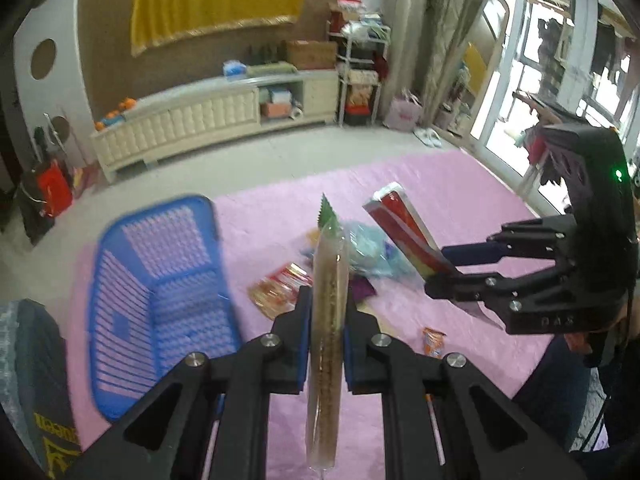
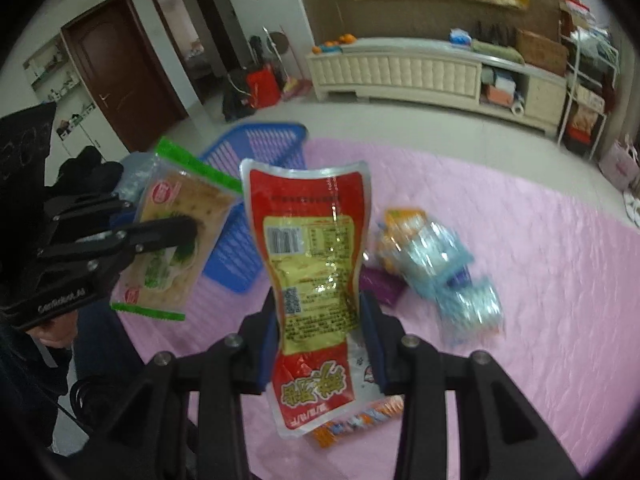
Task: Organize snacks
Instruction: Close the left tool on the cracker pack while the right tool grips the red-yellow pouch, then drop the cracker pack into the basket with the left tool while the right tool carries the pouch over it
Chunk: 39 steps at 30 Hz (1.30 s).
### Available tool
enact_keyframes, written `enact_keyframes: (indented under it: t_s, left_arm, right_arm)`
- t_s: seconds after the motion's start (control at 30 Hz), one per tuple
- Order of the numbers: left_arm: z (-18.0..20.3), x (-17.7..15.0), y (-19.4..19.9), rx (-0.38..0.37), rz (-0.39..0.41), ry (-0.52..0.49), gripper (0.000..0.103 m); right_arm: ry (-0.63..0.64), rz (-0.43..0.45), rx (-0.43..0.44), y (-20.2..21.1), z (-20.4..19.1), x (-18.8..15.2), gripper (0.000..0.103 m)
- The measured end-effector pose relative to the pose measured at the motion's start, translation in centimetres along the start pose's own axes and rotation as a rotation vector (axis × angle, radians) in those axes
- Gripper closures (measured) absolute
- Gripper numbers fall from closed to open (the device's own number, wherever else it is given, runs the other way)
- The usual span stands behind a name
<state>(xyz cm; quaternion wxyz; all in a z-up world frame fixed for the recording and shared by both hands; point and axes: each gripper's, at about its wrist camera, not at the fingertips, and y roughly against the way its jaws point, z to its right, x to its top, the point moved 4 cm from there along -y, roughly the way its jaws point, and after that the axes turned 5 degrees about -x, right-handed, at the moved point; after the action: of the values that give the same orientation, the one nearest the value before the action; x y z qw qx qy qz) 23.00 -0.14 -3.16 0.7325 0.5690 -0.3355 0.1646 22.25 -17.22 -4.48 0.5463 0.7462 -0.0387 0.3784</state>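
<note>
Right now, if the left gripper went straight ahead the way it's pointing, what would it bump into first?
Probably the loose snack packets lying on the pink cloth just past the left gripper, which holds a green-edged snack packet. Depth is hard to judge.

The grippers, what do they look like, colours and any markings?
Both are black linkage frames with silver pivot screws and blue pads inside the fingers. The right gripper shows a green light and raised lettering on its body; the left gripper carries white lettering. Dark sleeves show behind them.

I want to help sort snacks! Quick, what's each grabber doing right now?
Left gripper: closed on the green-edged cracker packet.
Right gripper: closed on the red and yellow snack pouch.
</note>
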Motion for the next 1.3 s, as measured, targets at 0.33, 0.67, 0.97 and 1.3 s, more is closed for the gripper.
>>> enact_keyframes:
  t_s: [0.33, 0.67, 0.97, 1.3]
  left_arm:
    - [-8.4, 1.8, 4.0, 0.104, 0.036, 0.075, 0.091]
    - [-15.2, 1.4, 3.5, 0.148, 0.009, 0.137, 0.091]
    - [-18.5, 0.6, -0.6, 0.106, -0.036, 0.174, 0.091]
    - [-18.9, 0.7, -2.2, 0.133, -0.064, 0.159, 0.052]
  right_arm:
    - [0.105, 0.043, 0.016, -1.1, -6.2, 6.7, 0.060]
    - [0.156, -0.032, 0.006, -7.3, -10.7, 11.2, 0.060]
    - [0.131, -0.096, 0.004, -11.9, -10.2, 12.2, 0.060]
    - [0.136, -0.103, 0.000, -12.1, -10.3, 12.4, 0.060]
